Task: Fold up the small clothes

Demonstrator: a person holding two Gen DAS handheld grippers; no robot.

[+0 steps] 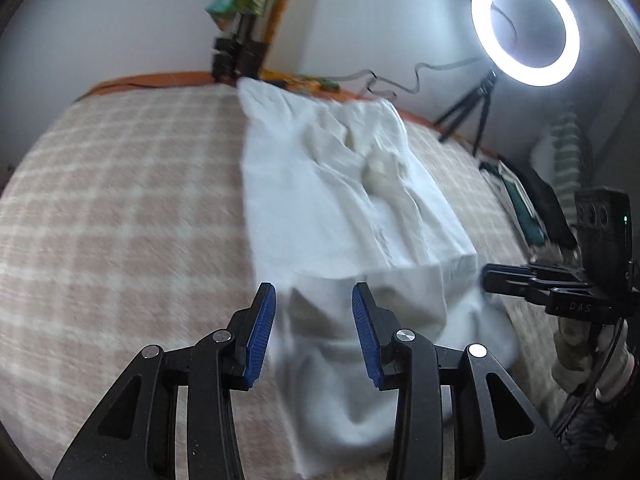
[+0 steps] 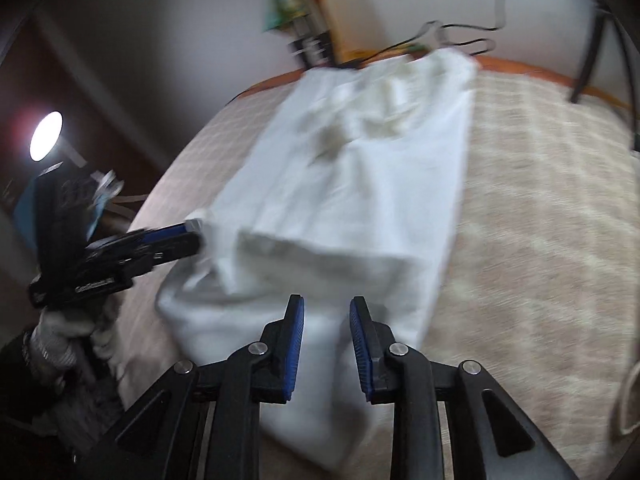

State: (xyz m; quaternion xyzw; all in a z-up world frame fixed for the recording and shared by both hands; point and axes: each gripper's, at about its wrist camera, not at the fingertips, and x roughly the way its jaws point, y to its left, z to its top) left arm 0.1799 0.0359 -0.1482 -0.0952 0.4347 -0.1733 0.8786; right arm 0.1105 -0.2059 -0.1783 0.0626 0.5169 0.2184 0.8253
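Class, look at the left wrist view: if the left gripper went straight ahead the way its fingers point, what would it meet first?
Most likely the white garment: its folded-over near edge lies directly ahead of the open left gripper, on the checked blanket. Motion blur makes the depth uncertain.

A checked blanket covers the bed; a lit ring light stands on a tripod beside a cable.

The left claw is standing with its blue pads parted. The right claw is also gaping, narrower. Gloved hands are gripping both handles.
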